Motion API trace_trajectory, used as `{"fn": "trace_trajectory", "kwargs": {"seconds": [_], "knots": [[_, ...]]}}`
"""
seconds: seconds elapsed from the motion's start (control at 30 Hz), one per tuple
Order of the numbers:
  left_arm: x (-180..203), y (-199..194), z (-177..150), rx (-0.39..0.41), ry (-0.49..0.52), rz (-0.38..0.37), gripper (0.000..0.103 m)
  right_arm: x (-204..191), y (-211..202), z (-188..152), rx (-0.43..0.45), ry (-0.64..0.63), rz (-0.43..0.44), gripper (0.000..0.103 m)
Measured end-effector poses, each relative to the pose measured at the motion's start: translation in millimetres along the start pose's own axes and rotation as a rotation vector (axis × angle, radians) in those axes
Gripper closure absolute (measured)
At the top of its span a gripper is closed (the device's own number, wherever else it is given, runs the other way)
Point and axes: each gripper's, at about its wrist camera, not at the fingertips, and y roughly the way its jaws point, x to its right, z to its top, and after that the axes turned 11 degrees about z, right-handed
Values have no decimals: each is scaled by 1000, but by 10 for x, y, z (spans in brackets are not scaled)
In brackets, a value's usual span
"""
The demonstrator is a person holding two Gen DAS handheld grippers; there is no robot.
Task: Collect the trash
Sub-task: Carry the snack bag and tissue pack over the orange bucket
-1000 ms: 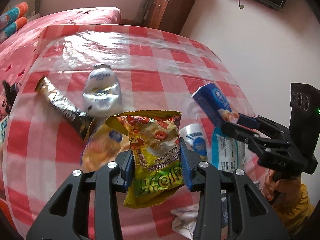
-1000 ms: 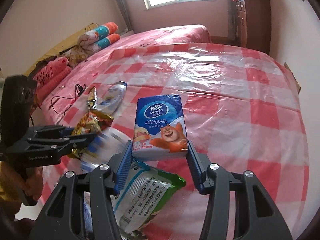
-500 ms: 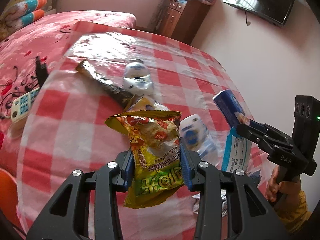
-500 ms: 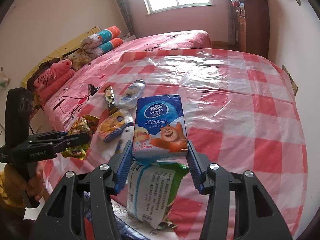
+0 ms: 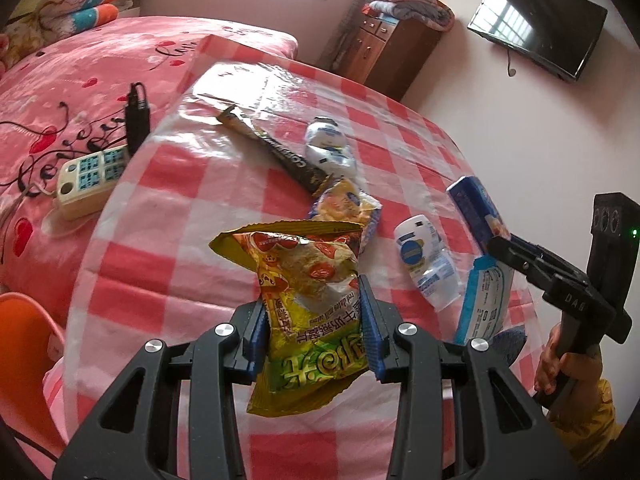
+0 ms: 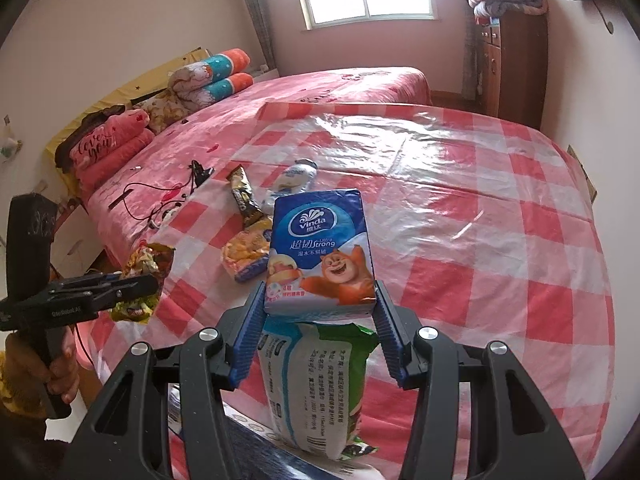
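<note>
My left gripper [image 5: 314, 320] is shut on a yellow-green snack bag [image 5: 308, 304], held above the near edge of the checked table [image 5: 180, 208]; it also shows in the right wrist view [image 6: 142, 280]. My right gripper [image 6: 320, 320] is shut on a blue Vinda tissue pack [image 6: 320, 256], with a blue-green wrapper [image 6: 316, 384] hanging beneath it. On the table lie a dark wrapper [image 5: 280, 152], a crushed bottle [image 5: 330, 148], a yellow biscuit packet [image 5: 344, 204] and a white bottle [image 5: 424, 264].
A bed [image 5: 80, 72] with a power strip [image 5: 90, 176] and a black charger [image 5: 136, 116] lies left of the table. An orange chair [image 5: 24, 344] stands at the near left. A wooden cabinet [image 5: 384, 52] and a wall TV [image 5: 536, 28] are behind.
Both grippers have pulled back and up from the table with their loads. More of the bed and the room shows now. The trash on the table has not moved.
</note>
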Motion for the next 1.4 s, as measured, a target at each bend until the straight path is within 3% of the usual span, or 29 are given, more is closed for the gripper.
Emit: {"fn": "trace_trajectory", "kwargs": {"seconds": [0.43,0.67,1.0,1.4], "knots": [[-300,-263,-120,44,-38,9,62,-405,13,182,23,-73,36,50],[-607,-434,-210,69,-90,41,62,-793,197,269,-12,-137,109,50],[-1294,-662,-424,77,-217,143,62,-1649,766,265,-133,-246,293,50],[-2203,-774,-803,55,-411,281,62,-2731,1484,-117,-321,-411,458,50]]}}
